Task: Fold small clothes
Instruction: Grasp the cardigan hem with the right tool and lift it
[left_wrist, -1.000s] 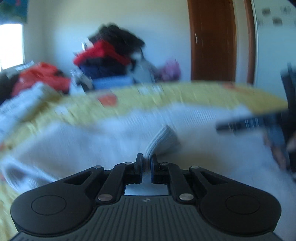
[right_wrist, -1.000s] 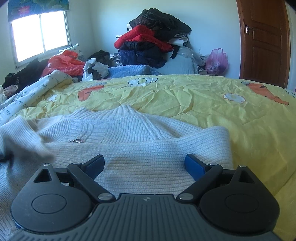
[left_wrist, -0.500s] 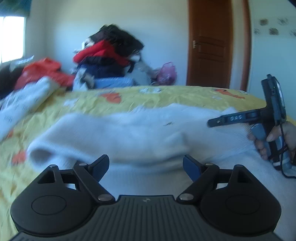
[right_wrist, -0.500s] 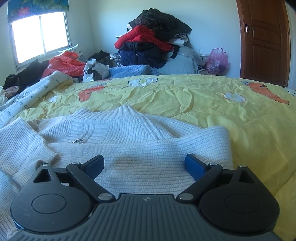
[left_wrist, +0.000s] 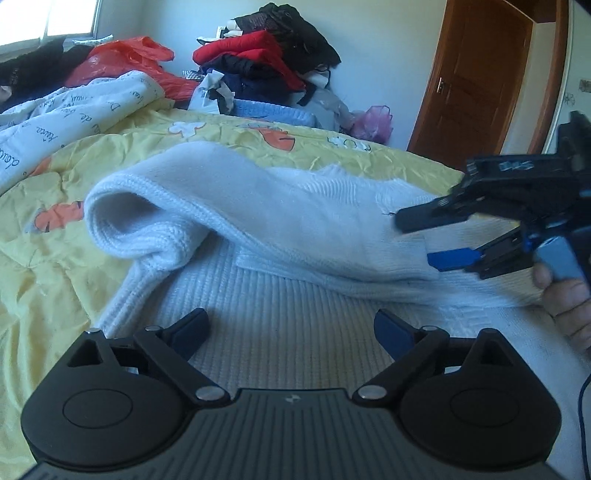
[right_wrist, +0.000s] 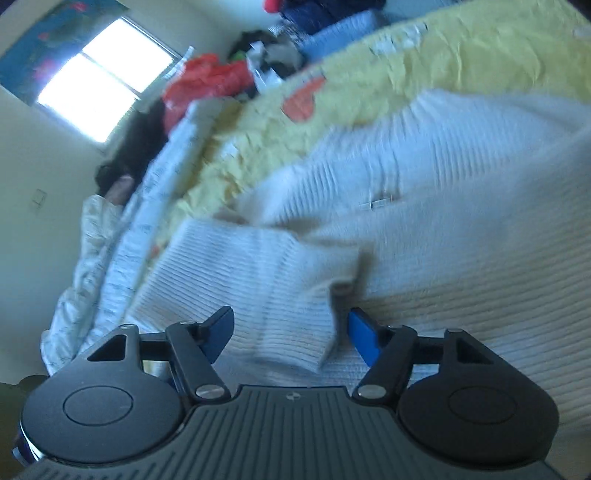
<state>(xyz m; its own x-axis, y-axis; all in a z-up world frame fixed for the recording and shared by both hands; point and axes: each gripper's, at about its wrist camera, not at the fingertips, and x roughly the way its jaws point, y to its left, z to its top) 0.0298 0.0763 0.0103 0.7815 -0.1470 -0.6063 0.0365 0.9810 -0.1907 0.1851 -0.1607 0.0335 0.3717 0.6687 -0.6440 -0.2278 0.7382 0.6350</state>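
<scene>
A big bed (left_wrist: 110, 155) with a yellow cover is seen ahead of both tools. A pile of clothes (left_wrist: 266, 55) is stacked far beyond the bed, well away from the tools.

A white knit sweater (left_wrist: 295, 325) is spread flat on the bed, right in front of the left tool (left_wrist: 291, 328). One sleeve (left_wrist: 258, 206) is laid across the body of the sweater, just ahead of the left tool and reaching toward the right tool (left_wrist: 439, 236). The cuff (right_wrist: 295, 314) at the end of the sleeve is seen between the open jaws of the right tool in its own view, though that view is blurry.

The left tool is held wide open and nothing is gripped in it. The right tool is also open, and nothing is pinched yet.

The step in hand seems to be the tidying of the folded sleeve. It is best done if the cuff is pinched at its edge only, so the sweater body under it is not caught. The sleeve should be pulled straight and laid flat, so no bumps are left. The sweater body could be pressed down by the left tool so it is not dragged along.
</scene>
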